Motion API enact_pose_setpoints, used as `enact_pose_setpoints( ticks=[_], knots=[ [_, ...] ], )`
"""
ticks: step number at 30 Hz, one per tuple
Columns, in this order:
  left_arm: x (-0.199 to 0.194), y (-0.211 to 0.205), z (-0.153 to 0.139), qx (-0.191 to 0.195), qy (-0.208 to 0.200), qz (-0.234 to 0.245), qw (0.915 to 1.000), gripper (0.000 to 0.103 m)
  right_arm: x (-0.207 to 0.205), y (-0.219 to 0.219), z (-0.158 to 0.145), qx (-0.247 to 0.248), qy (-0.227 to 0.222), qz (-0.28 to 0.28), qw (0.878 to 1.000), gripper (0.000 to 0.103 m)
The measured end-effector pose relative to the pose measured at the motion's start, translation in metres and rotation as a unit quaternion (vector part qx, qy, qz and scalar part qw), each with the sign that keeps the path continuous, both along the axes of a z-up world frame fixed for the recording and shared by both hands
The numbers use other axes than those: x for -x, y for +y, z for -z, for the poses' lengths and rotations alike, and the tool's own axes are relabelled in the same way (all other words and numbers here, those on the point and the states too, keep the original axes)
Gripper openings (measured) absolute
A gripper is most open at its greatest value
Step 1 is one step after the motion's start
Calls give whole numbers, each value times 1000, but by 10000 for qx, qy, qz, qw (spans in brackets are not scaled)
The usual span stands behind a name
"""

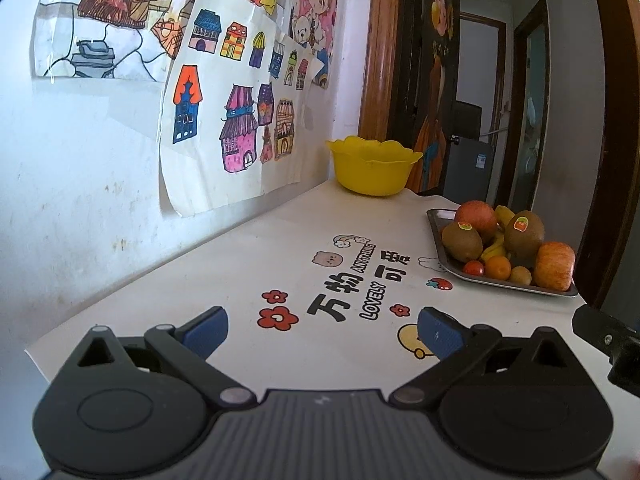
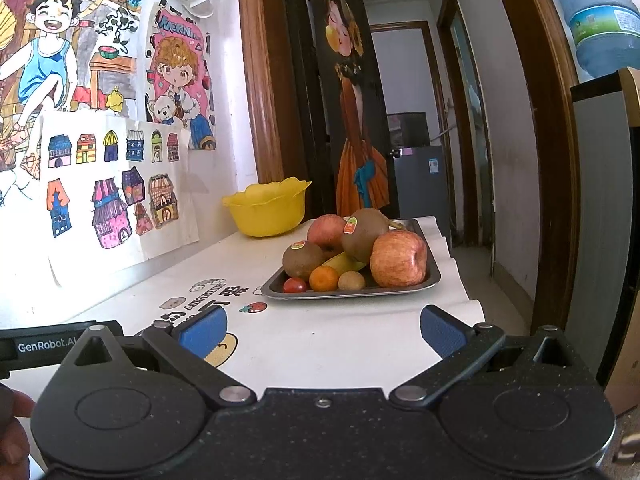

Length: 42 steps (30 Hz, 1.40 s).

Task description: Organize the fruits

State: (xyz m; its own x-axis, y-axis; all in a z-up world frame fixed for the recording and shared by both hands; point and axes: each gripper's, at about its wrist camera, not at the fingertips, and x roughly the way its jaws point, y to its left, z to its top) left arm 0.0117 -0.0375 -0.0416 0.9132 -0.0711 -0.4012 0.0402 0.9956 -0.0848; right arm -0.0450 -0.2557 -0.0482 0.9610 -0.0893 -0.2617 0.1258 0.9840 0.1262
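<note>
A grey metal tray (image 2: pixel 434 276) (image 1: pixel 436 236) holds piled fruit: two red apples (image 2: pixel 398 258) (image 1: pixel 554 266), two brown kiwis with stickers (image 2: pixel 302 258) (image 1: pixel 524 230), a banana (image 2: pixel 344 262), a small orange (image 2: pixel 324 278), a cherry tomato (image 2: pixel 295 285) and a small brown fruit (image 2: pixel 351 280). An empty yellow bowl (image 2: pixel 266 208) (image 1: pixel 374 166) stands behind the tray by the wall. My left gripper (image 1: pixel 322 334) is open and empty over the table, left of the tray. My right gripper (image 2: pixel 322 332) is open and empty, short of the tray.
A white printed cloth (image 1: pixel 240 280) covers the table. The wall with taped drawings (image 1: pixel 224 120) runs along the left. The table's right edge (image 2: pixel 468 292) drops to the floor; a doorway and a painted door (image 2: pixel 352 100) lie beyond. The other gripper's body (image 1: pixel 608 336) shows at right.
</note>
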Motion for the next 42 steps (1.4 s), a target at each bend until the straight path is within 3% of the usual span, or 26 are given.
enact_pose_setpoints(
  ticks=[42],
  knots=[
    [0,-4,3,-22,21,19,10000,103,-3,-3,1,-140,96,-34,9999,102]
  ],
)
